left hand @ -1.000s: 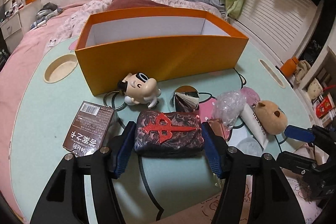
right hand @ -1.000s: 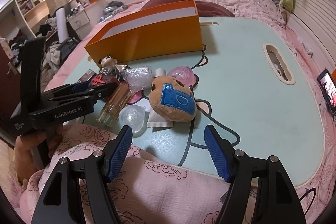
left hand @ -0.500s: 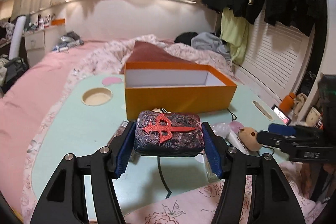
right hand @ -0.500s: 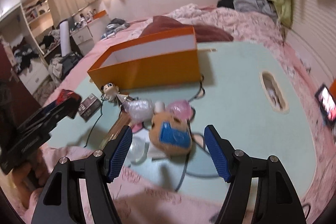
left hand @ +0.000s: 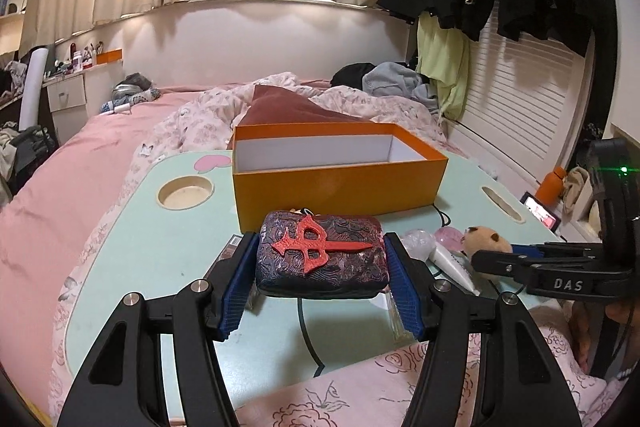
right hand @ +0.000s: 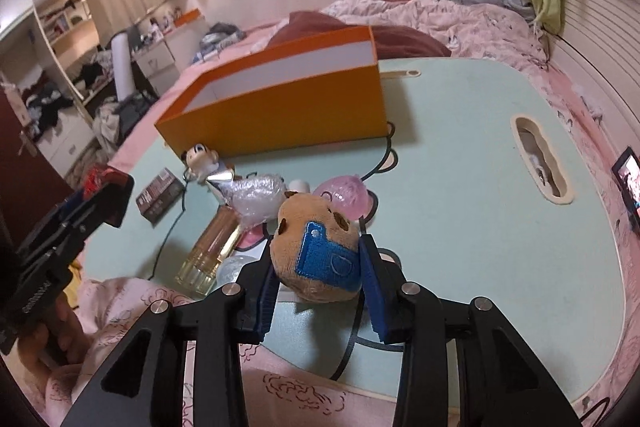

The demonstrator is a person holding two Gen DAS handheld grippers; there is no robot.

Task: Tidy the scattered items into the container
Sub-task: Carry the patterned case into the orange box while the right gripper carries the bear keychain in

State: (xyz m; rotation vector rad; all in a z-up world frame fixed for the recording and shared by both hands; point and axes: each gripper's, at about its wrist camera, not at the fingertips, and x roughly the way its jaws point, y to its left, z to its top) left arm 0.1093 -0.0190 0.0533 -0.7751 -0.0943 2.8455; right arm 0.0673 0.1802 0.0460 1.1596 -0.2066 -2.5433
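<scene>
1. While the left gripper (left hand: pixel 322 281) holds a dark embossed case (left hand: pixel 322 257) clear of the table, its blue pads pinch the case's two short ends, so the long axis lies crosswise between the jaws.
2. Case appearance: a padded rectangle, dark with a swirling relief and a raised red emblem on top.
3. Deciding relation: the orange box (left hand: pixel 340 187) stands straight ahead of the left jaws, beyond the case, open side up with a white interior, its long side facing the gripper. In my judgement the left hand is the nearer to a drop, needing only to travel forward over the near wall.
4. Centre of the pale green table (right hand: pixel 460 167): a dark packet (right hand: pixel 160 193), a small figurine (right hand: pixel 200 159), a glass bottle (right hand: pixel 210 251), a clear plastic wad (right hand: pixel 256 197) and a pink ball (right hand: pixel 346 197) lie loose, near the box.
5. Right gripper (right hand: pixel 318 277): its jaws are closing on a tan plush toy (right hand: pixel 316 247) with a blue patch; both pads meet its flanks. The toy sits low at the table's near edge, well short of the box.
</scene>
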